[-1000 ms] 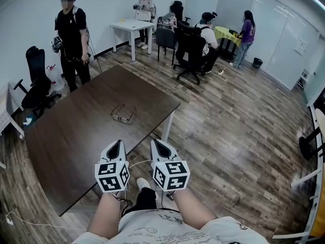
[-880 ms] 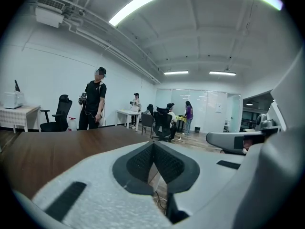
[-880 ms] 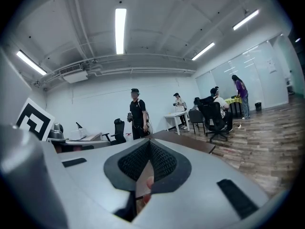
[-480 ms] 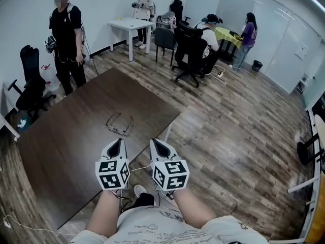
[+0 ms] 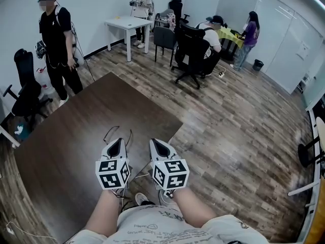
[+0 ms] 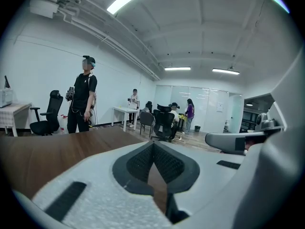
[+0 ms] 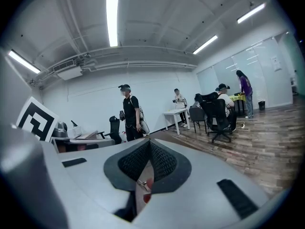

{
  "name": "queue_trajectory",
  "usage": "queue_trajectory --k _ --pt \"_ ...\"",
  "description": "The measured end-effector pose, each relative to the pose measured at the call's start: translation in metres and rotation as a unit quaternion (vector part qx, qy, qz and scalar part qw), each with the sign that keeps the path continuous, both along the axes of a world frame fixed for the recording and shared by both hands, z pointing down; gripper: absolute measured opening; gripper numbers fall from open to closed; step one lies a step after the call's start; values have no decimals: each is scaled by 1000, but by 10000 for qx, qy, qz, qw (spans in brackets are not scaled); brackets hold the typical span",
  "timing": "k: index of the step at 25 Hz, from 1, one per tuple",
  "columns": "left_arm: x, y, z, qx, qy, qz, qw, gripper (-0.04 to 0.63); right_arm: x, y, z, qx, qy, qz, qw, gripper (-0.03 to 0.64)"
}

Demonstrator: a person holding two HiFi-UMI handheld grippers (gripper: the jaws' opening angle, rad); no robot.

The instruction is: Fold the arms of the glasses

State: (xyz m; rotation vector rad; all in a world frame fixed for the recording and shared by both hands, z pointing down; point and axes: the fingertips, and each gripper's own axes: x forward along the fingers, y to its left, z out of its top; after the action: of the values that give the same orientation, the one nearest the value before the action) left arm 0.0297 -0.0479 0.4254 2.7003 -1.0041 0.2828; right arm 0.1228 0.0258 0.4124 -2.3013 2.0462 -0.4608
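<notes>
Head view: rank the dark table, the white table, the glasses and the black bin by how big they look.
1. dark table, by far.
2. white table, though it stands far back.
3. glasses, close to the camera.
4. black bin, far off; this last pair is near in size, so less sure.

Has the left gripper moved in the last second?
Yes. The left gripper has advanced across the table toward the glasses; its tip now sits right by them, where bare tabletop separated them before.
</notes>
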Motion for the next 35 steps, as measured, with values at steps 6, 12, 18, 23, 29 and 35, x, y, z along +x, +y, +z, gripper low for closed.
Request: queue_trajectory --k 6,12,18,23,29,35 --pt "8 -49 5 -106 -57 -114 9999 14 11 -52 4 -102 -38 -133 9999 12" --pt "-5 -91 24 -283 -82 -300 9991 14 4 -97 21 -259 -95 -282 9992 11" --pt "-30 -105 44 -599 -193 -562 9964 14 -10 -117 35 -506 -183 -506 9973 11" --pt "-48 -112 68 -906 -392 -765 9922 14 -16 -134 44 -661 -206 -640 9955 12" --pt "-55 -118 96 -1235 -517 -1017 9858 14 -13 -150 66 -933 -302 -853 9915 12" --pt "-62 -128 127 -1718 -519 -1337 9746 14 -5 -174 89 -1257 -321 -1099 9854 11"
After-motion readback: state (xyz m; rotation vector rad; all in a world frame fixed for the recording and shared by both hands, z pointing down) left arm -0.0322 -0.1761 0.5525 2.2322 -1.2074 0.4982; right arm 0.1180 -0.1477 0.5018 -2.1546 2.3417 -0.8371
